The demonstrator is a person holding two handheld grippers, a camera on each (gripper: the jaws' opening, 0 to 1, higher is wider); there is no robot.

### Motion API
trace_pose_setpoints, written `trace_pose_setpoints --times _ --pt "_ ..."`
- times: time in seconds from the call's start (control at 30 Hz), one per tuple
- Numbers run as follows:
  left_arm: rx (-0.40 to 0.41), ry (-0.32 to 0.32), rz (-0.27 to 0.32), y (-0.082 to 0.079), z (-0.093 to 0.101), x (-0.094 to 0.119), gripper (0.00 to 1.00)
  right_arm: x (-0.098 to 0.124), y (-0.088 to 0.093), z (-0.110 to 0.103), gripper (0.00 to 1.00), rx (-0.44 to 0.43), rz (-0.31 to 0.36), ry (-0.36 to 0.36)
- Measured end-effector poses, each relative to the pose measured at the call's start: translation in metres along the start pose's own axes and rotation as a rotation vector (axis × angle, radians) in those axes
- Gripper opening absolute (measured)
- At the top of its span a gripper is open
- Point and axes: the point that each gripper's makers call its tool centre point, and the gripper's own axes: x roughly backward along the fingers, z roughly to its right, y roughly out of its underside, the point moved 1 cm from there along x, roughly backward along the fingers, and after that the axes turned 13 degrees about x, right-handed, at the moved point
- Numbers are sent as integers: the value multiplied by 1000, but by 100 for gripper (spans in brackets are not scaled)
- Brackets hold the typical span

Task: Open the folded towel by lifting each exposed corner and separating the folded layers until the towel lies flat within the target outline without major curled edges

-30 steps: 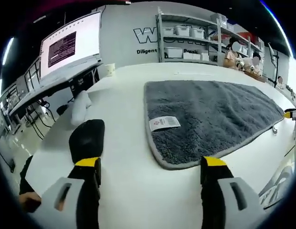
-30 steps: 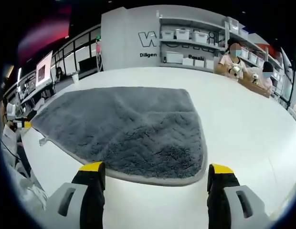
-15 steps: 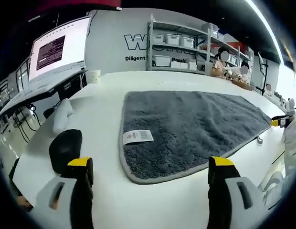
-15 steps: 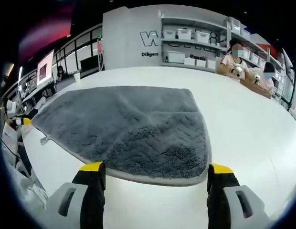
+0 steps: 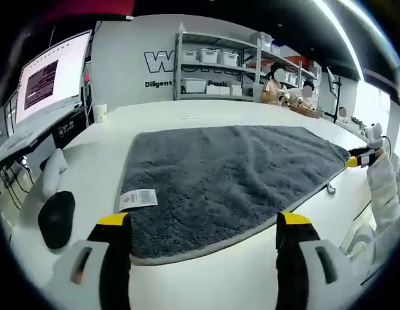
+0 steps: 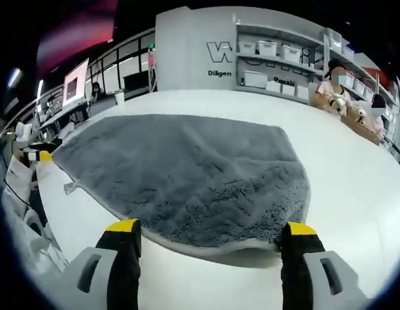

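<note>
A grey shaggy towel (image 5: 232, 174) lies spread in one layer on the white table (image 5: 206, 284), with a white label (image 5: 137, 198) near its front left corner. My left gripper (image 5: 202, 223) hovers open just short of the towel's near edge, nothing between its jaws. My right gripper (image 6: 211, 229) is open at the opposite side of the towel (image 6: 187, 168), whose near edge (image 6: 251, 244) rises slightly over a shadow beside the right jaw. Each gripper appears small in the other view, the right gripper (image 5: 358, 157) and the left gripper (image 6: 39, 155), beside a towel corner.
A black rounded object (image 5: 56, 218) and a white one (image 5: 50, 174) lie left of the towel, with a cup (image 5: 100, 113) farther back. A small hanging loop (image 6: 70, 188) sticks out from the towel edge. Shelves with bins (image 5: 213, 64) and seated people (image 6: 342, 81) are behind the table.
The left view has swung so the towel now sits centred between its jaws. The right view has moved closer to the towel's near edge. The towel itself looks unchanged.
</note>
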Motion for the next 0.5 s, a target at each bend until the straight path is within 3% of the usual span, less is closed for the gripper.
trace_pose_setpoints --times 0.27,0.5 --pt "-17 38 -19 2 16 -7 87 13 -15 -3 88 17 38 24" --pt "-29 73 -22 1 31 -13 86 13 -32 -19 88 64 65 5"
